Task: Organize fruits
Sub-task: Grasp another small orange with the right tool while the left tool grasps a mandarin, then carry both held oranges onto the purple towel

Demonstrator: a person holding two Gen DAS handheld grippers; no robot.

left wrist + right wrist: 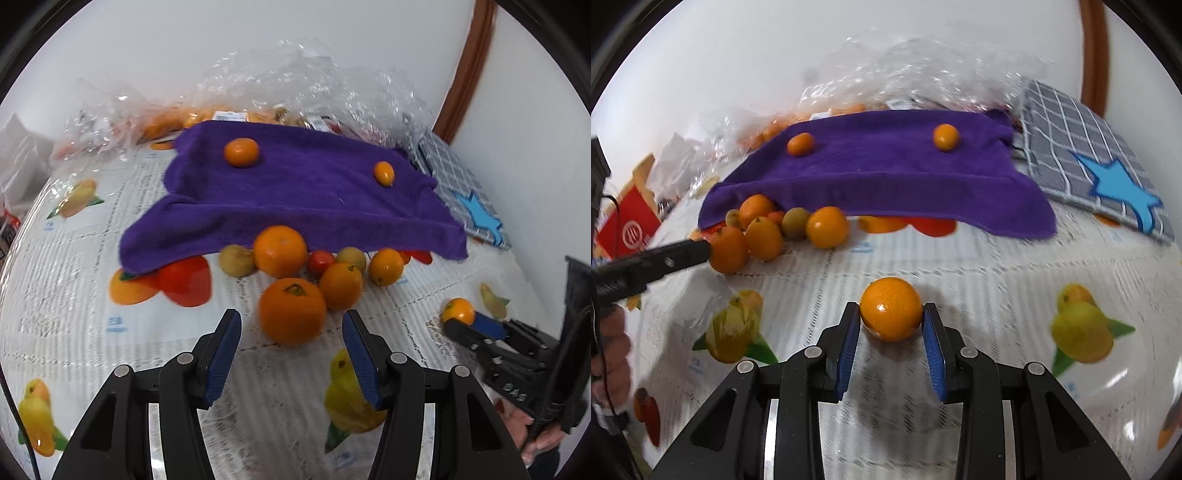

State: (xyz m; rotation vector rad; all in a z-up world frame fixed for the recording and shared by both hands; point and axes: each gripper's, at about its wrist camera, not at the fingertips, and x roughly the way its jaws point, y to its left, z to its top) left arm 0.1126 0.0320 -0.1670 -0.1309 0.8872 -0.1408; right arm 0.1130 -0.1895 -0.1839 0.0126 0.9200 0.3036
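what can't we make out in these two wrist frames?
- Fruit in the plastic bags, both views: crinkled film and blur hide kind and count.
- Pile by the purple towel: the back fruits are half under the towel's edge; count unclear.
- Right gripper on the orange: pads look pressed on it, left view shows only one side.
- Left gripper: big orange blurred, contact unclear.
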